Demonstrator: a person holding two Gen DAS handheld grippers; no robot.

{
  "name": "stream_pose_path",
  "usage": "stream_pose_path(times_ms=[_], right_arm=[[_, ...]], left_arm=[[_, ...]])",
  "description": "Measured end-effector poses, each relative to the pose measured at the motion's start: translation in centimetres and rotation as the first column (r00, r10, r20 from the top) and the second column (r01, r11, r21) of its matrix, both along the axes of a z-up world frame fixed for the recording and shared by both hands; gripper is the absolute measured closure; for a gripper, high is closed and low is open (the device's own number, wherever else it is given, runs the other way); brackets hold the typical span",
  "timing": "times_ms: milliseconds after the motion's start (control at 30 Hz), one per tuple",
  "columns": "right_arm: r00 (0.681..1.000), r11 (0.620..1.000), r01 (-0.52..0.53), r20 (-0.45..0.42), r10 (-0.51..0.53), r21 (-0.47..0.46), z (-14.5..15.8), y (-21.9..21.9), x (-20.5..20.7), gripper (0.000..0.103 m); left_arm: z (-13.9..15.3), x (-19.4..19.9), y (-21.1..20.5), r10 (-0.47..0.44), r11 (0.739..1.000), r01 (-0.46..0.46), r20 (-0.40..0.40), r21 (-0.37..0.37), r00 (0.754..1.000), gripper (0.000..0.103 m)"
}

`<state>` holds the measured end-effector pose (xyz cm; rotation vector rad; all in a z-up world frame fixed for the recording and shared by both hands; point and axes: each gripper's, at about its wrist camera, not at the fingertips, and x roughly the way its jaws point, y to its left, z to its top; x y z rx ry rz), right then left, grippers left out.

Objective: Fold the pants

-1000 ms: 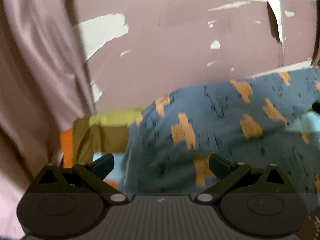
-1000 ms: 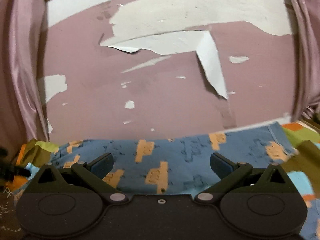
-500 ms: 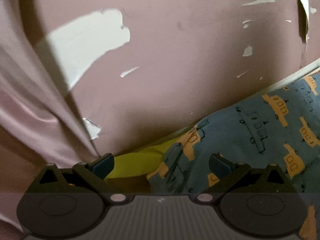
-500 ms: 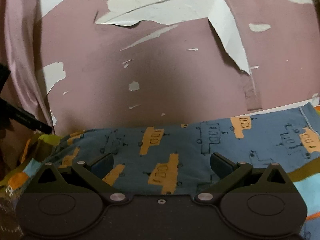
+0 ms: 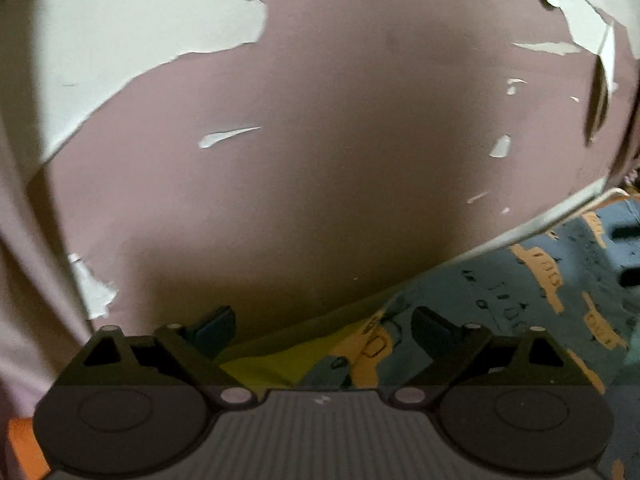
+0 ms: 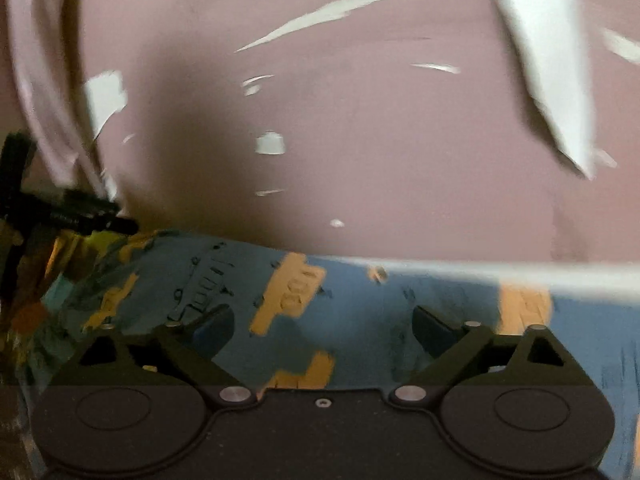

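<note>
The pants (image 5: 532,296) are blue with orange and dark printed vehicles and lie against the foot of a wall. In the left wrist view their near edge reaches between the fingers of my left gripper (image 5: 324,326), which stands open over that edge and a yellow-green patch of cover (image 5: 264,364). In the right wrist view the pants (image 6: 288,300) fill the lower half, blurred. My right gripper (image 6: 324,326) hovers over them with its jaws wide and closing; the cloth lies below the pads, not pinched. The left gripper's dark body (image 6: 68,212) shows at the left edge.
A pink wall (image 5: 340,160) with peeling white patches stands right behind the pants. A pink curtain (image 5: 24,280) hangs at the left. The pants rest on a patterned cover in yellow-green, orange and light blue (image 6: 44,300). A white strip (image 6: 520,272) runs along the wall's foot.
Both grippers have moved toward the wall and lower over the pants. In the left view the pants have slid to the right. The right view is now blurred by motion.
</note>
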<state>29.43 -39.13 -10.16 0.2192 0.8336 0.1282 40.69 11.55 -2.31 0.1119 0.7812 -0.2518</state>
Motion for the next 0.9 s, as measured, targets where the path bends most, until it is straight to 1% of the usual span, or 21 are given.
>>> stream_pose_path(times_ms=[67,133,167,200,267,300,400,467,533,567,633,667,700,733,767,800,833,867,900], right_arm=[[0.995,0.995,-0.096,0.004,0.096,-0.027,-0.1,-0.3,1.9,0.011],[0.988,0.985,-0.156,-0.004,0.156,-0.069,-0.5,-0.3,3.4,0.015],[0.983,0.978,-0.184,-0.019,0.183,-0.099,-0.8,-0.1,4.2,0.019],[0.978,0.970,-0.207,-0.033,0.205,-0.125,-1.2,0.0,4.8,0.026],[0.973,0.962,-0.231,-0.055,0.226,-0.145,-1.9,0.0,5.7,0.035],[0.971,0.960,-0.238,-0.063,0.231,-0.149,-2.2,-0.1,6.1,0.039],[0.968,0.957,-0.245,-0.082,0.235,-0.153,-2.7,-0.5,6.9,0.045],[0.969,0.960,-0.243,-0.088,0.232,-0.139,-2.9,-1.0,7.4,0.047],[0.969,0.964,-0.237,-0.097,0.227,-0.121,-3.1,-1.4,7.8,0.047],[0.968,0.963,-0.242,-0.100,0.232,-0.114,-3.2,-1.5,7.9,0.047],[0.960,0.958,-0.266,-0.118,0.253,-0.104,-3.5,-1.4,8.1,0.047],[0.957,0.958,-0.272,-0.130,0.260,-0.090,-3.7,-1.5,8.2,0.047],[0.953,0.958,-0.278,-0.142,0.267,-0.070,-3.9,-1.7,8.3,0.047],[0.951,0.957,-0.283,-0.149,0.272,-0.060,-4.0,-1.7,8.5,0.047],[0.948,0.956,-0.288,-0.159,0.276,-0.055,-4.1,-1.8,8.7,0.049],[0.947,0.956,-0.287,-0.167,0.274,-0.055,-4.2,-1.8,8.9,0.054],[0.947,0.958,-0.283,-0.173,0.270,-0.051,-4.2,-1.9,9.1,0.059],[0.947,0.959,-0.281,-0.176,0.270,-0.044,-4.2,-2.0,9.2,0.069],[0.946,0.958,-0.284,-0.178,0.272,-0.044,-4.1,-2.0,9.3,0.077]], left_arm=[[-0.2,0.5,0.1,-0.045,0.999,0.044,-0.024,-0.020,0.999,0.005],[0.0,0.8,-0.4,-0.075,0.997,0.074,-0.041,-0.011,0.996,0.006],[-0.1,0.9,-0.3,-0.082,0.997,0.082,-0.046,-0.005,0.996,0.011],[-0.3,1.2,-0.5,-0.087,0.996,0.088,-0.058,0.009,0.994,0.017],[-0.5,1.6,-0.7,-0.077,0.996,0.080,-0.086,0.034,0.993,0.024],[-0.6,1.8,-0.8,-0.081,0.996,0.083,-0.090,0.026,0.993,0.026],[-0.5,2.2,-0.7,-0.084,0.996,0.082,-0.098,-0.026,0.992,0.030],[-0.5,2.5,-0.5,-0.080,0.996,0.074,-0.112,-0.057,0.990,0.032],[-0.5,2.7,-0.4,-0.074,0.995,0.066,-0.121,-0.068,0.990,0.033],[-0.6,2.9,-0.5,-0.075,0.996,0.067,-0.126,-0.065,0.989,0.034],[-0.8,3.1,-0.6,-0.083,0.996,0.076,-0.140,-0.053,0.987,0.038],[-1.0,3.3,-0.8,-0.094,0.995,0.087,-0.152,-0.052,0.984,0.046],[-1.2,3.4,-0.9,-0.106,0.994,0.098,-0.165,-0.058,0.981,0.059],[-1.3,3.4,-1.0,-0.124,0.991,0.113,-0.174,-0.071,0.977,0.068],[-1.5,3.5,-1.1,-0.151,0.986,0.135,-0.185,-0.094,0.971,0.083],[-1.6,3.6,-1.3,-0.164,0.984,0.146,-0.192,-0.102,0.968,0.086],[-1.6,3.9,-1.6,-0.163,0.985,0.148,-0.190,-0.093,0.968,0.089],[-1.6,4.0,-1.7,-0.162,0.985,0.148,-0.189,-0.089,0.969,0.094],[-1.4,4.1,-1.8,-0.157,0.985,0.141,-0.192,-0.096,0.969,0.097]])
